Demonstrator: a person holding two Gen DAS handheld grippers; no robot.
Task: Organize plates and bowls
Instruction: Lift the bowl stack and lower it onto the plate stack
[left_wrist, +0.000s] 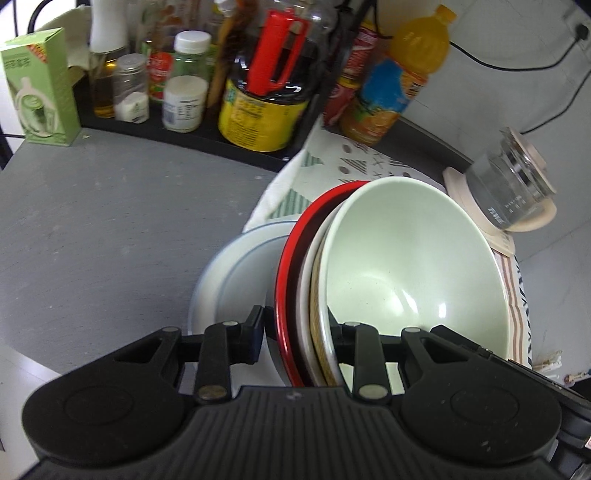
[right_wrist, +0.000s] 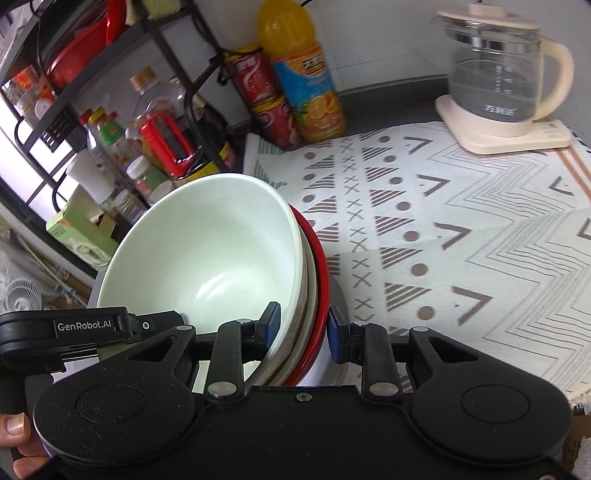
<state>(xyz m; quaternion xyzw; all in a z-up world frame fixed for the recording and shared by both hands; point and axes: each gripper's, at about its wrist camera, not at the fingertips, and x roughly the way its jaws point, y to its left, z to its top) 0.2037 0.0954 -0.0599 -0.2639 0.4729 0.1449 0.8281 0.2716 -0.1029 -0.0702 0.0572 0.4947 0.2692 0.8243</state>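
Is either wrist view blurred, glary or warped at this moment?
Left wrist: bottles and kettle behind are smeared by blur, the green bowl is sharper with small glare spots, and the table edge bows. Right wrist: sharper overall, the cloth pattern is crisp, the rack curves at the left edge, and there is soft glare in the bowl.

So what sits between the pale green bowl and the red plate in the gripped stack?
A white dish and a tan-striped one, nested between the pale green bowl and red plate; clearest in the left wrist view.
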